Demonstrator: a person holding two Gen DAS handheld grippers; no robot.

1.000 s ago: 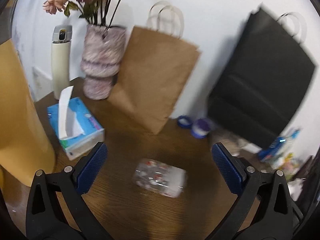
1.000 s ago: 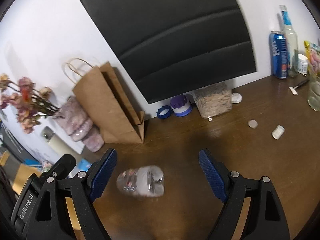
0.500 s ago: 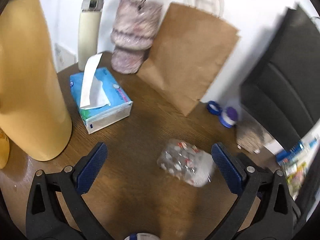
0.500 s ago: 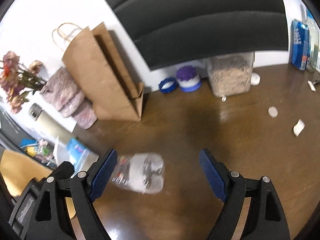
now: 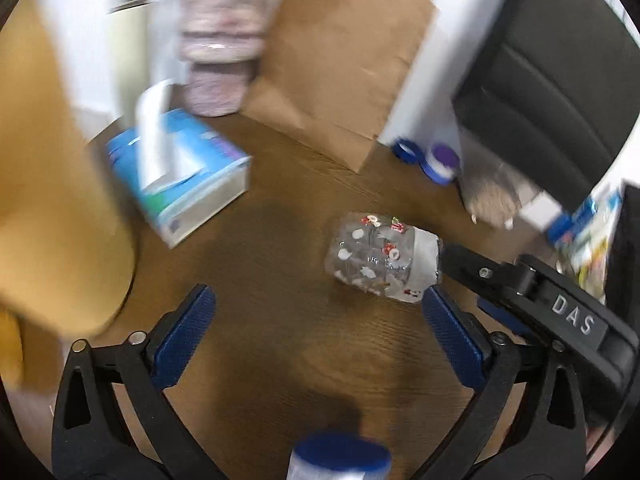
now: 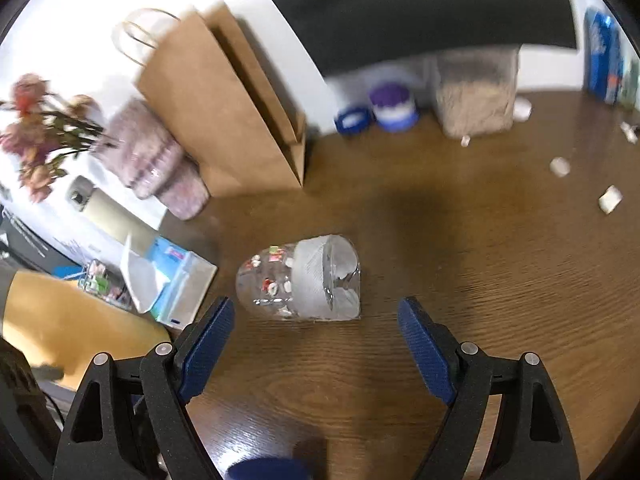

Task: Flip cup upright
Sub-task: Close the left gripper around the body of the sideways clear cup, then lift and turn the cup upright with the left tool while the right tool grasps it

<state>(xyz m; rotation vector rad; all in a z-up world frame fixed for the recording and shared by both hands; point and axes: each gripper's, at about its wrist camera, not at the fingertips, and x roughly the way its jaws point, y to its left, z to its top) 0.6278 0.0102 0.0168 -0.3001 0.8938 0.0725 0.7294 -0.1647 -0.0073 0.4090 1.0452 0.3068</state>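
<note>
A clear plastic cup (image 5: 382,258) with small red and white prints and a white band lies on its side on the brown wooden table (image 5: 260,352). In the right wrist view the cup (image 6: 304,284) lies just ahead of my open right gripper (image 6: 316,320), between its jaws' line and slightly left of centre. My left gripper (image 5: 318,316) is open and empty; the cup lies up and to the right of its centre, near the right finger. The right gripper's black arm shows at the cup's right end in the left wrist view (image 5: 520,280).
A blue tissue box (image 5: 180,180), a brown paper bag (image 5: 344,64), a pink vase (image 5: 220,40), a yellow object (image 5: 52,200), a black bag (image 5: 552,80), purple and blue lids (image 6: 380,112), a clear container (image 6: 476,92) and small scraps (image 6: 560,166) stand around. A blue-capped item (image 5: 340,460) sits at the near edge.
Both grippers have moved closer to the cup and lower toward the table. The right gripper now reaches the cup's right end in the left wrist view. The cup still lies on its side.
</note>
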